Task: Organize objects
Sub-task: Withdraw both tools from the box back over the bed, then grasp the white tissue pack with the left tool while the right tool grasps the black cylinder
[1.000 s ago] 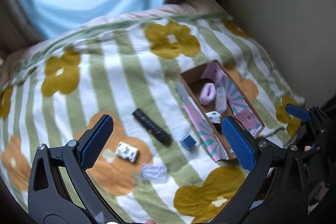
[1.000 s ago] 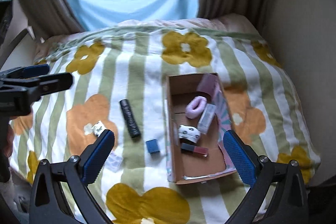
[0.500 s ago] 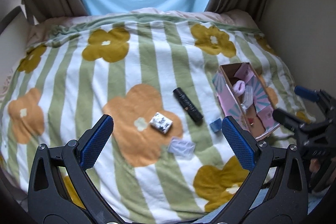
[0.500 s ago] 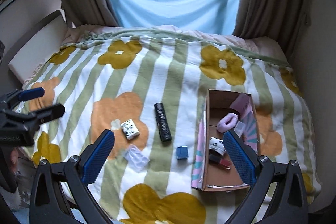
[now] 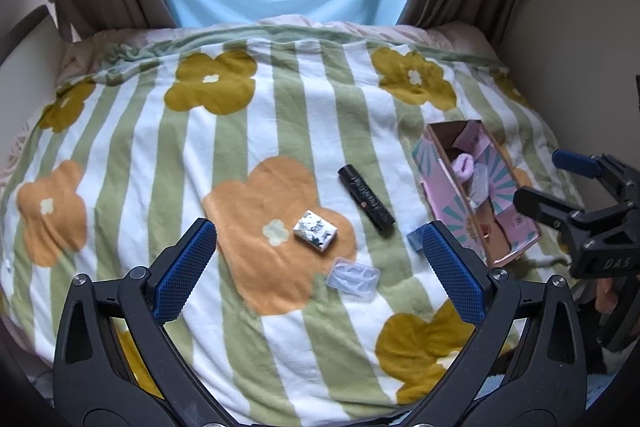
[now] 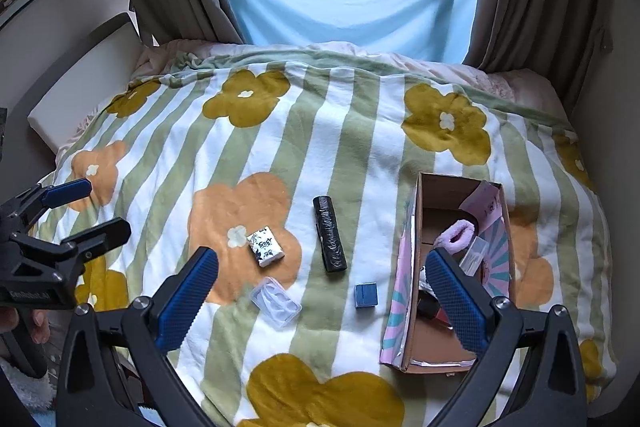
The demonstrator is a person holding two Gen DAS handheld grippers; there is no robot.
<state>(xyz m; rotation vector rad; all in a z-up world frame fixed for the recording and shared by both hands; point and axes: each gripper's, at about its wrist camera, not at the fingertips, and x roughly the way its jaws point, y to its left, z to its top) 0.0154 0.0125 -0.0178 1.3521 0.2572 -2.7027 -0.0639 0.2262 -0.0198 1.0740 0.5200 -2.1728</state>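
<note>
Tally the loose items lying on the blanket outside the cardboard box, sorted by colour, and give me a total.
Black: 1, the black tube
Blue: 1, the small blue box
White with dark print: 1, the patterned packet
Clear: 1, the clear plastic case
Total: 4 on the blanket, none in the cardboard box.

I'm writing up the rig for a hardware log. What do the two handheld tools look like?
Both match: a black plastic frame with triangular cut-outs and silver bolts, forking into two fingers faced with blue cross-hatched pads. Pale lettering marks the body of the left tool and of the right tool, too small to read surely. No cables or sleeves show.
</note>
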